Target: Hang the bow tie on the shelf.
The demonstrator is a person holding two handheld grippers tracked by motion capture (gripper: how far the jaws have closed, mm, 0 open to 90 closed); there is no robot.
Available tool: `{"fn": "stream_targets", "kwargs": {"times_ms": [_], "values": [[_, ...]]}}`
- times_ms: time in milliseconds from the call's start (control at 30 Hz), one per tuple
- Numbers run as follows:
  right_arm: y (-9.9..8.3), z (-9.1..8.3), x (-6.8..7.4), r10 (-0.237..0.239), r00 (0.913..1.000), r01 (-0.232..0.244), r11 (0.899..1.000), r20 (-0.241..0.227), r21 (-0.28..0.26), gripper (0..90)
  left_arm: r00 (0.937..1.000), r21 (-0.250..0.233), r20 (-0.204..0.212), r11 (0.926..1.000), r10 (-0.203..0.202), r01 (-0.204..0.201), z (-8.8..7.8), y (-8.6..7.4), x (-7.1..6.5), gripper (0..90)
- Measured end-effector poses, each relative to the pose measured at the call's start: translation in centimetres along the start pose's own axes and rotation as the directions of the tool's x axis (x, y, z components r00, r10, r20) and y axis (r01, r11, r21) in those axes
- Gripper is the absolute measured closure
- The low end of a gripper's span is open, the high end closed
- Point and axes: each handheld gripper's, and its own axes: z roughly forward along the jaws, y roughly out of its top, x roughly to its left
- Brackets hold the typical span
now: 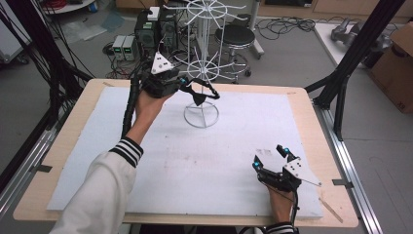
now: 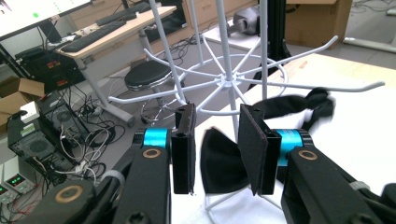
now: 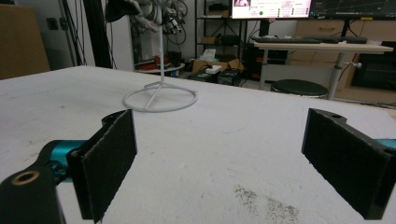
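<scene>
A black bow tie (image 1: 198, 96) with its strap hangs on the lower spokes of a white wire display rack (image 1: 201, 117) at upper centre of the high view, so the hanging looks largely done, though I cannot tell whether the strap is seated securely on a hook. The left gripper (image 1: 187, 86) sits just beside it with its jaws parted; in the left gripper view the bow tie (image 2: 224, 161) lies between and beyond them, not pinched. What seems left is to draw away. The right gripper (image 1: 269, 157), jaws spread wide and empty, rests low at lower right on the white mat (image 1: 229, 161) covering the wooden table (image 1: 311, 122). Beyond stand a stool (image 1: 237, 35), computer towers (image 1: 156, 29), floor cables and a cardboard box (image 1: 397, 68).
</scene>
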Motion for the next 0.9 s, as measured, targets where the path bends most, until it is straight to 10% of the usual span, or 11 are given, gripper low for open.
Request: {"fn": "stream_targets", "kwargs": {"times_ms": [267, 500, 900], "values": [[0.0, 0.0, 0.0, -0.001, 1.0, 0.001, 1.0, -0.001, -0.002, 9.3, 0.9995, -0.012, 0.003, 0.9994, -0.033, 0.033, -1.5, -0.1, 0.5, 49.7], [0.0, 0.0, 0.0, 0.001, 1.0, -0.001, 1.0, 0.002, -0.003, 9.4, 0.9993, -0.107, 0.018, 0.9937, -0.032, 0.034, -4.4, -1.5, 0.9, 14.7], [0.0, -0.1, 0.1, -0.003, 1.0, 0.003, 1.0, 0.002, -0.002, 9.4, 0.9968, -0.209, 0.048, 0.9752, -0.064, 0.073, -9.7, -8.3, 1.7, 10.4]]}}
